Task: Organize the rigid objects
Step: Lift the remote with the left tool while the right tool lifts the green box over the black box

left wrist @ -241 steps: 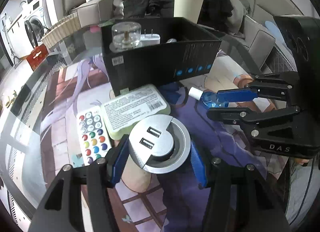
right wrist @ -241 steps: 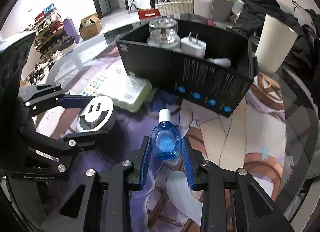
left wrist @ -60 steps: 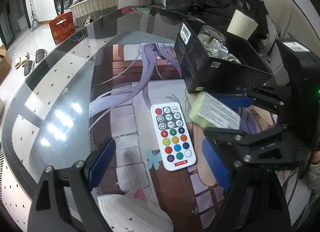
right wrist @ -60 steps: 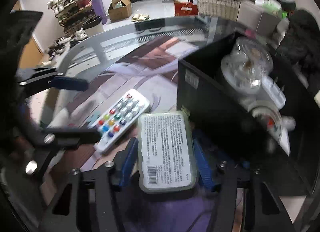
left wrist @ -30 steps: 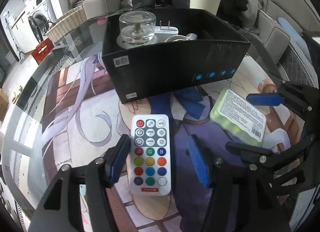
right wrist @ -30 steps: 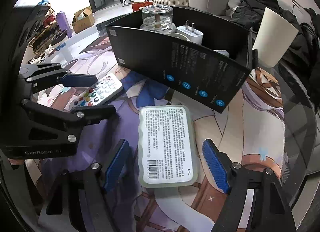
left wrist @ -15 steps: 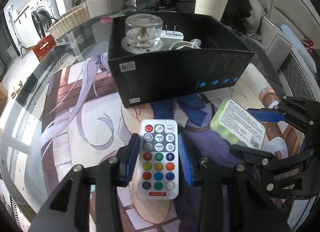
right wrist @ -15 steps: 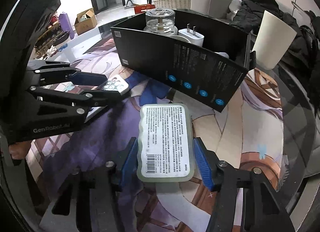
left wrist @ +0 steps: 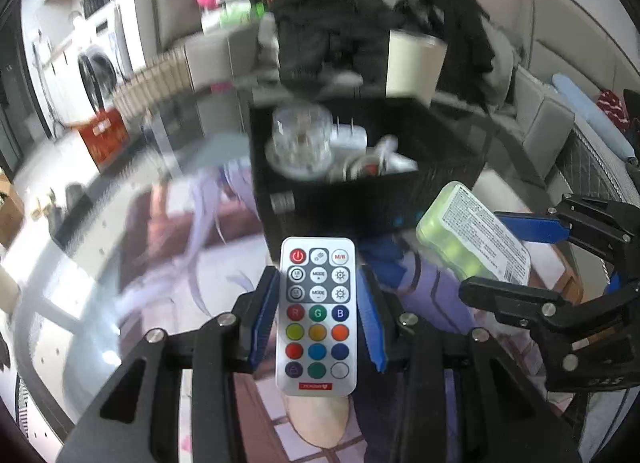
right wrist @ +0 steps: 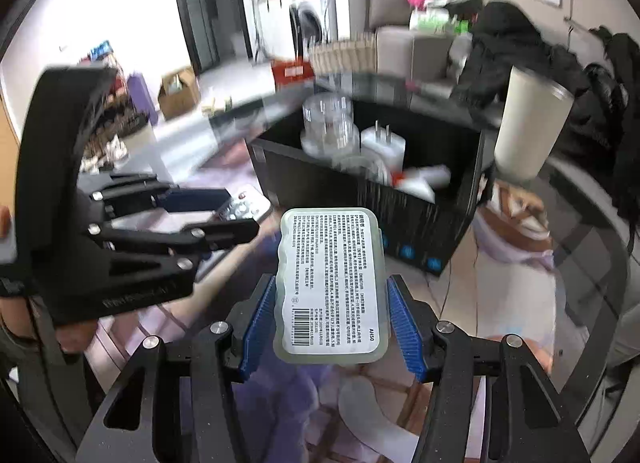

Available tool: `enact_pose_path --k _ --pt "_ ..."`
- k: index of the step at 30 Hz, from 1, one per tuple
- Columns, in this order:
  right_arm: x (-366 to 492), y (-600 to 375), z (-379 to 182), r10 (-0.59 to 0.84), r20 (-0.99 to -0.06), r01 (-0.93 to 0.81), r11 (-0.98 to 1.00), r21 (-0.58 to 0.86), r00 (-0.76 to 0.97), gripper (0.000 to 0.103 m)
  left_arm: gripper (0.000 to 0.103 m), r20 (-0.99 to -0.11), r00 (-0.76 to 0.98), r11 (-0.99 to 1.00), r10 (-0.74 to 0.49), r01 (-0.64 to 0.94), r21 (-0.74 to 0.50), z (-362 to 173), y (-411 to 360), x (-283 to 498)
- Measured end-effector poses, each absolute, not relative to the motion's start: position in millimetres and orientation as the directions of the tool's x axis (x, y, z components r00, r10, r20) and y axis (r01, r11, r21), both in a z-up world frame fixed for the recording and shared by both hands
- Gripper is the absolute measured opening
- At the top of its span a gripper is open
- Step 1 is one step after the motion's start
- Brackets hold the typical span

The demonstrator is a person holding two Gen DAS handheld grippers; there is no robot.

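Remote (left wrist: 318, 315), case (right wrist: 332, 283) lifted; box (left wrist: 448, 179) unchanged.

Glossy plastic remote (left wrist: 317, 315) and translucent plastic case (right wrist: 331, 283) are showing between ribbed blue pads; the counter (left wrist: 72, 271) is gleaming glass.

Even daylight is filling both fisheye views, pouring in brightest from the upper left of the right wrist view, where the wall is washing out to white. Motion blur is smearing the black box (left wrist: 360, 199) and the room behind it, while the remote control (left wrist: 318, 315) and the labelled case (right wrist: 332, 283), close to the lenses, are staying sharp. Pale glare is streaking across the glass table (left wrist: 72, 295). Straight lines are bowing toward the edges, and black vignetting is closing off all 4 corners.
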State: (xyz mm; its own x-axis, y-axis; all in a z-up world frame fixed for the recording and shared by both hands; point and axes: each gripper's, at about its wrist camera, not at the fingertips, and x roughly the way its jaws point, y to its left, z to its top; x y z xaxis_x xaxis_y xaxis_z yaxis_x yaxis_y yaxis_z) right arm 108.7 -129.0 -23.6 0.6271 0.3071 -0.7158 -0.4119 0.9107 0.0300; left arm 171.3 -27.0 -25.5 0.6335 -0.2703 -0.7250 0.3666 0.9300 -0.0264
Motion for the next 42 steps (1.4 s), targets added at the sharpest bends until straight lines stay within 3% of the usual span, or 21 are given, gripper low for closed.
enact_pose_path --k 4,11,13,19,42 --pt "89 -128 7 0.326 -0.582 -0.401 0.916 0.0 0.745 0.056 0.038 -0.611 0.748 0.935 -0.258 0.352 0.037 -1 -22 155" --pt "41 -134 47 0.32 -0.296 -0.351 0.935 -0.056 0.9 0.056 0.038 -0.282 0.925 0.953 -0.256 0.291 0.088 51 -4 111" --pt "29 -135 53 0.314 -0.238 -0.337 0.939 -0.065 0.919 0.056 0.038 -0.233 0.935 0.954 -0.266 0.291 0.079 58 3 103" --pt "14 -140 61 0.3 -0.173 -0.314 0.947 -0.062 0.938 0.056 0.038 -0.233 0.93 0.954 -0.284 0.298 0.027 62 21 103" --pt "73 -135 82 0.217 -0.151 -0.223 0.974 -0.027 0.965 0.056 0.038 -0.195 0.937 0.957 -0.289 0.284 -0.054 67 16 178"
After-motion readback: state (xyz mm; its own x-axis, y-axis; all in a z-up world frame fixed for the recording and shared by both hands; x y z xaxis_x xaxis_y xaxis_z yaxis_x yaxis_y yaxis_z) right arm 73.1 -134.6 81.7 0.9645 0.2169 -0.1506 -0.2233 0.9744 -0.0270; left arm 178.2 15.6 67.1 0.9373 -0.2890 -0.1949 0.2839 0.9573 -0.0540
